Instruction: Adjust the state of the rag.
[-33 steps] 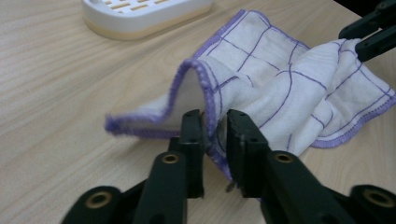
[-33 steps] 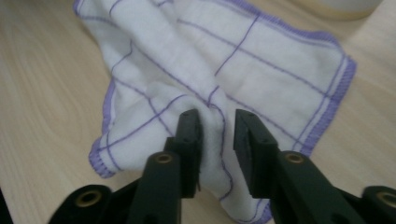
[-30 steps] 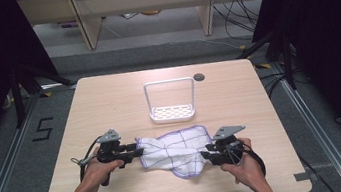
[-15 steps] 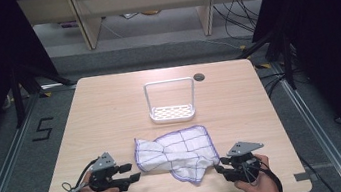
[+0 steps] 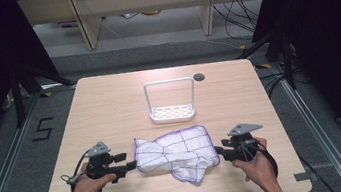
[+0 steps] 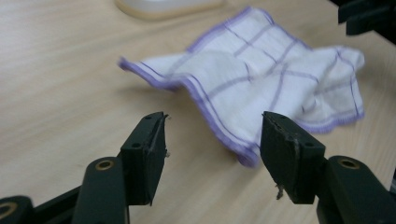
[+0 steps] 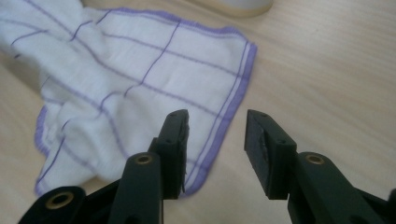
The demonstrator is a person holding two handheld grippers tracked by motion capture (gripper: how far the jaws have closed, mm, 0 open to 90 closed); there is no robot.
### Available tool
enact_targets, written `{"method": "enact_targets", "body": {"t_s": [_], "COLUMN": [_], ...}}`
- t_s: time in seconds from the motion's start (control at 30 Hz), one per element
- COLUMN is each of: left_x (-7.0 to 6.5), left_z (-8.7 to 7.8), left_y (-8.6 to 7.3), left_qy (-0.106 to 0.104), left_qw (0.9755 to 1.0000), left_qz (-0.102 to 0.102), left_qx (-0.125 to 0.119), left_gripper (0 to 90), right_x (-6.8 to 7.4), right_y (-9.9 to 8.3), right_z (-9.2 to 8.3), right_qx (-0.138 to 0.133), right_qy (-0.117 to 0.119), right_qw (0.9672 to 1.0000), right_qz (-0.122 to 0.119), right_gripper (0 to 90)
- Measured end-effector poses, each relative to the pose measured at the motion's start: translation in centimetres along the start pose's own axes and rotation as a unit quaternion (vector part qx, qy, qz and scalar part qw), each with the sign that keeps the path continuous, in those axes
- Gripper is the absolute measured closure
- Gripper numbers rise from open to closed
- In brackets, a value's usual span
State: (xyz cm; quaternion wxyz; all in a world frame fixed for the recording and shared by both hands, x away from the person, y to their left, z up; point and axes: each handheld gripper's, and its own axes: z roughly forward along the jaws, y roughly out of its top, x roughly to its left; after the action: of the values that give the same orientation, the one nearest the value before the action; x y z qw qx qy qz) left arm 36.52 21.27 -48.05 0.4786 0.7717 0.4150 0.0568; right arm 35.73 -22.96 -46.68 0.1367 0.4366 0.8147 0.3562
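Here the cloth (image 5: pixel 177 154) lies crumpled on the table (image 5: pixel 109 104), between the left gripper (image 5: pixel 130 165) and the right gripper (image 5: pixel 220 152). Both sets of jaws have just been opening and stand released, nothing pressed between them. A purple-hemmed edge rises just ahead of the left gripper (image 6: pixel 212 149); a corner lies under the right gripper's (image 7: pixel 212 149) tips. Judging by this, the step is taking opposite edges to spread or fold; next each gripper should close on its hem.

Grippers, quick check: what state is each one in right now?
Left gripper: open, jaws just been opening, holding nothing; the white cloth with purple grid lines lies just ahead.
Right gripper: open, jaws just been opening, nothing gripped, over the cloth's edge.
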Motion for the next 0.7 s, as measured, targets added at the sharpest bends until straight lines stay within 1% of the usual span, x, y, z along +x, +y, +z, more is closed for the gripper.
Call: {"method": "enact_targets", "body": {"t_s": [0.03,0.1,0.17,0.2,0.23,0.27,0.3,0.33,0.37,0.4,0.43,0.47,0.5,0.53,0.57,0.6,0.63,0.7], "left_x": [0.6,1.6,2.2,2.5,2.7,2.7,3.0,3.1,3.1,3.3,3.4,3.5,3.6,3.6,3.6,3.8,3.9,3.9], "left_z": [0.0,0.1,0.9,1.4,1.9,1.9,2.9,3.4,3.4,3.8,4.7,5.0,5.3,5.6,5.6,6.1,6.4,6.8], "left_y": [0.4,1.3,1.9,2.2,2.4,2.4,2.9,3.0,3.0,3.1,3.4,3.5,3.6,3.7,3.7,3.7,3.6,3.4], "left_qy": [0.004,0.015,0.023,0.023,0.025,0.025,0.025,0.026,0.026,0.024,0.027,0.024,0.024,0.030,0.030,0.027,0.023,0.024], "left_qw": [0.9999,0.9997,0.9995,0.9994,0.9993,0.9993,0.9990,0.9988,0.9988,0.9987,0.9982,0.9978,0.9975,0.9972,0.9972,0.9968,0.9965,0.9958], "left_qz": [-0.006,-0.020,-0.020,-0.022,-0.024,-0.024,-0.028,-0.032,-0.032,-0.032,-0.042,-0.045,-0.046,-0.047,-0.047,-0.051,-0.055,-0.051], "left_qx": [-0.007,-0.005,0.002,0.008,0.014,0.014,0.025,0.026,0.026,0.032,0.034,0.042,0.047,0.049,0.049,0.055,0.059,0.071], "left_gripper": [39.9,39.9,39.6,39.4,39.2,39.0,38.7,38.8,38.8,38.8,39.0,39.0,39.0,39.0,39.0,38.9,38.6,37.8], "right_x": [-0.2,-0.6,-1.0,-1.1,-1.3,-1.3,-1.5,-1.7,-1.7,-1.7,-2.0,-2.1,-2.3,-2.3,-2.3,-2.7,-2.8,-3.0], "right_y": [0.4,1.4,2.2,2.7,3.1,3.1,4.0,4.4,4.7,4.7,5.3,5.7,5.9,6.1,6.1,6.5,6.6,6.9], "right_z": [0.3,1.1,1.9,2.3,2.8,2.8,3.5,4.2,4.6,4.6,5.5,5.8,6.3,6.8,6.8,7.7,8.0,8.8], "right_qx": [0.003,0.004,0.006,0.005,0.005,0.005,0.011,0.006,0.009,0.009,0.012,0.030,0.032,0.035,0.035,0.047,0.051,0.054], "right_qy": [-0.002,-0.006,-0.010,-0.008,-0.007,-0.007,-0.006,-0.008,-0.011,-0.011,-0.010,-0.012,-0.014,-0.011,-0.011,-0.010,-0.007,-0.011], "right_qw": [1.0000,1.0000,0.9999,0.9999,0.9999,0.9999,0.9999,0.9998,0.9998,0.9998,0.9998,0.9994,0.9993,0.9993,0.9993,0.9988,0.9986,0.9984], "right_qz": [0.004,0.000,-0.009,-0.005,-0.009,-0.009,-0.006,-0.016,-0.011,-0.011,-0.011,-0.011,-0.008,0.005,0.005,0.006,0.011,0.011], "right_gripper": [58.7,57.7,57.0,56.8,56.7,56.7,56.4,56.3,56.3,56.3,56.0,55.8,55.6,55.3,55.3,55.0,54.8,54.7]}}
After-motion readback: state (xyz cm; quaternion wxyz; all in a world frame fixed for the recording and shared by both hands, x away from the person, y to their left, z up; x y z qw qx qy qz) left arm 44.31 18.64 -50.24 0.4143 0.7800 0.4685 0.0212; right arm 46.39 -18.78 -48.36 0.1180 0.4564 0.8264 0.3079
